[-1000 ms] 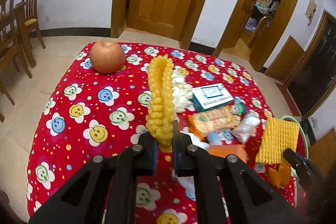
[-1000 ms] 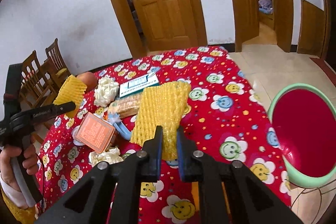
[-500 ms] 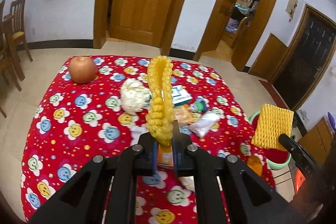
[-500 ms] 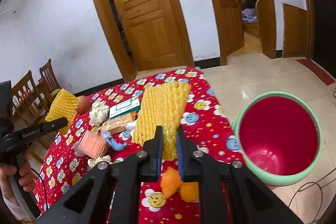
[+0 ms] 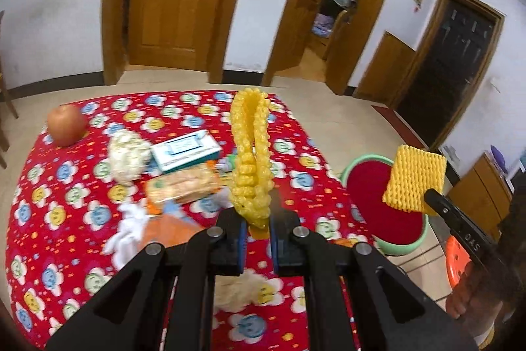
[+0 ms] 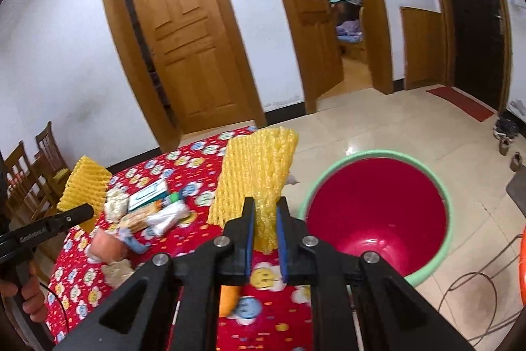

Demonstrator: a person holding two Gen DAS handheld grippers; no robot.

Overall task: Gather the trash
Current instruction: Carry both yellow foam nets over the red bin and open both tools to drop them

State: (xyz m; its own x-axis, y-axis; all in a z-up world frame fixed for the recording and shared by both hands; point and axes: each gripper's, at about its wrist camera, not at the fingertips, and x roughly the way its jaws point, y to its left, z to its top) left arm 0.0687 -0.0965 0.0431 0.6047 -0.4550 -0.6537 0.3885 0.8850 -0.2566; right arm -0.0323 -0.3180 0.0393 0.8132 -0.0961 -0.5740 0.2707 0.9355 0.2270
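My left gripper (image 5: 257,229) is shut on a yellow foam fruit net (image 5: 250,153), held upright above the red smiley tablecloth (image 5: 65,193). My right gripper (image 6: 264,231) is shut on a second yellow foam net (image 6: 256,176), held at the table's edge beside the red bin with a green rim (image 6: 378,213). In the left wrist view that net (image 5: 414,178) hangs in front of the bin (image 5: 371,183). In the right wrist view the left gripper's net (image 6: 86,183) shows at far left.
On the table lie an apple (image 5: 65,124), a crumpled tissue (image 5: 129,155), a teal-and-white box (image 5: 185,150), a cracker packet (image 5: 182,186), white wrappers (image 5: 126,232) and orange peel (image 6: 228,298). Wooden chairs (image 6: 39,166) stand left. An orange stool (image 5: 457,259) and cable (image 6: 473,298) are by the bin.
Both grippers have risen and swung right with their nets. The right gripper's net is now nearer the bin, which looks larger and closer.
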